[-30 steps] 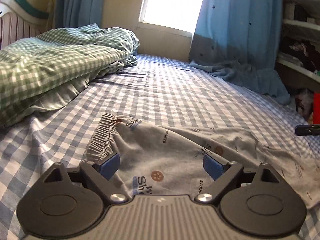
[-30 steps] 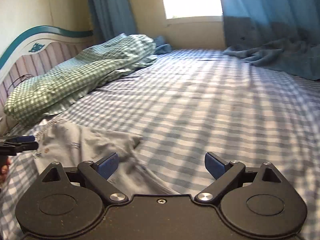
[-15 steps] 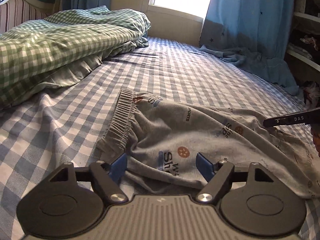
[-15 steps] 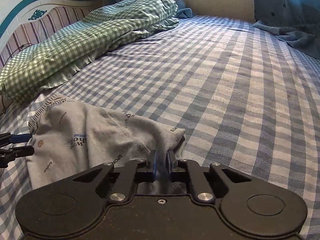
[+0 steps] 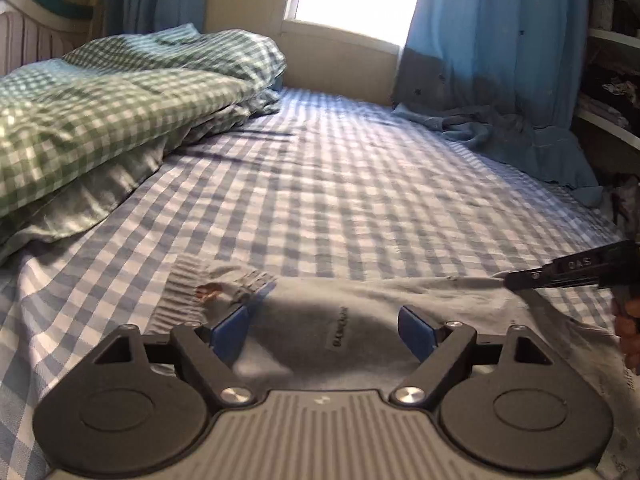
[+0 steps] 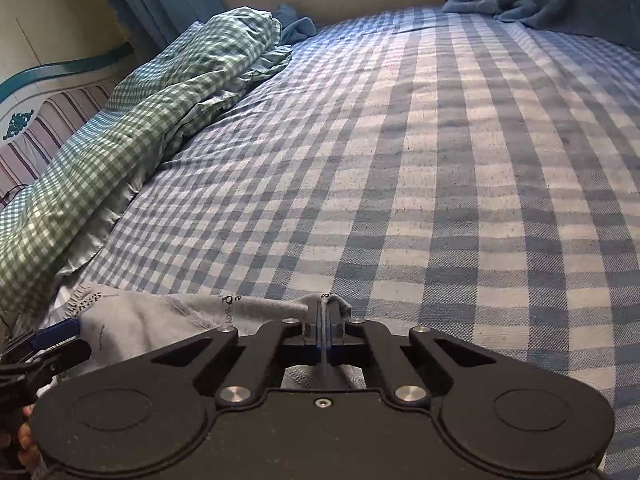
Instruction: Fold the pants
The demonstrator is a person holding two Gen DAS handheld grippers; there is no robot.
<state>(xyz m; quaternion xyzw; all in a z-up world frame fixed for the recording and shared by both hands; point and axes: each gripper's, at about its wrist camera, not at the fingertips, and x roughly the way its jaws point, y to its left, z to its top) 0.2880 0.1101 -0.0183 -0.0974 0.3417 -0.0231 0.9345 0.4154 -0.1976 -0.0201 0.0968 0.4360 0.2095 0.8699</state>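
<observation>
Left gripper (image 5: 325, 330) spread wide over grey printed pants (image 5: 360, 320) (elastic waistband at left) on the blue checked sheet (image 5: 340, 200); right gripper (image 5: 508, 280) pinches their far edge

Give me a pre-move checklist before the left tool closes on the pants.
1. Right tool shut on the grey printed cotton pants: ok.
2. Left tool open, fingers apart over the grey fabric: ok.
3. Ribbed waistband lies between the left fingers: not ok, it sits left of them.
4. Pants lie flat: not ok, fabric bunches near the right tool.
5. Blue-and-white checked bedsheet beyond the pants bare for the fold: ok.
6. Green checked duvet apart from the pants: ok.
</observation>
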